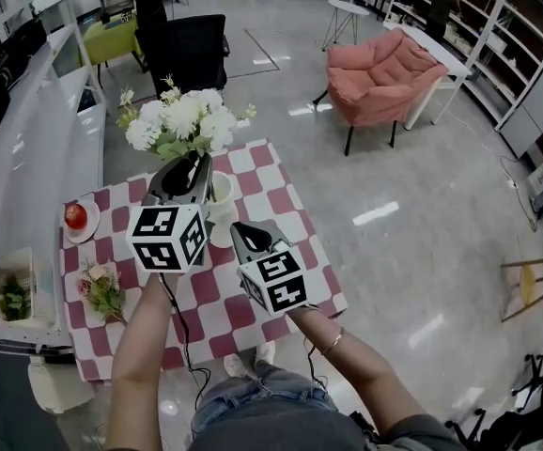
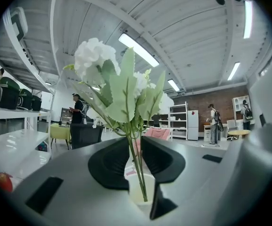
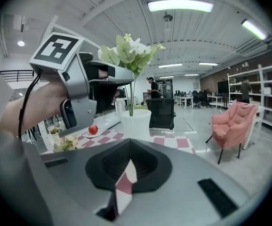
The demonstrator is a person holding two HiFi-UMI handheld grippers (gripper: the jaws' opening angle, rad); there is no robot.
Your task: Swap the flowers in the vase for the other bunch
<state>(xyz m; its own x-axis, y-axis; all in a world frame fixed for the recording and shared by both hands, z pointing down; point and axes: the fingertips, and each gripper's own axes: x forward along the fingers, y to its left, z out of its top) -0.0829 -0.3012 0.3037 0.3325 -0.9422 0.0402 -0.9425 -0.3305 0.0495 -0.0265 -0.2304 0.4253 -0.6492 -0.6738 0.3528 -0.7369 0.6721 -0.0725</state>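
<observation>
The left gripper (image 1: 194, 163) sits at the stems (image 2: 137, 159) of the white flowers (image 1: 182, 120), just above the vase (image 1: 222, 195) at the centre of the head view. Its jaws stand slightly apart, the stems between them but unpinched. Lower right of it, the right gripper (image 1: 240, 227) is clenched on nothing. The other bunch (image 1: 100, 289) lies on the checkered table (image 1: 290, 205) at lower left

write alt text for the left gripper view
A bunch of white flowers with green leaves fills the centre, its stems running down between the slightly parted jaws of the left claw into a white vase. Behind are strip lights, shelves and standing people.
</observation>
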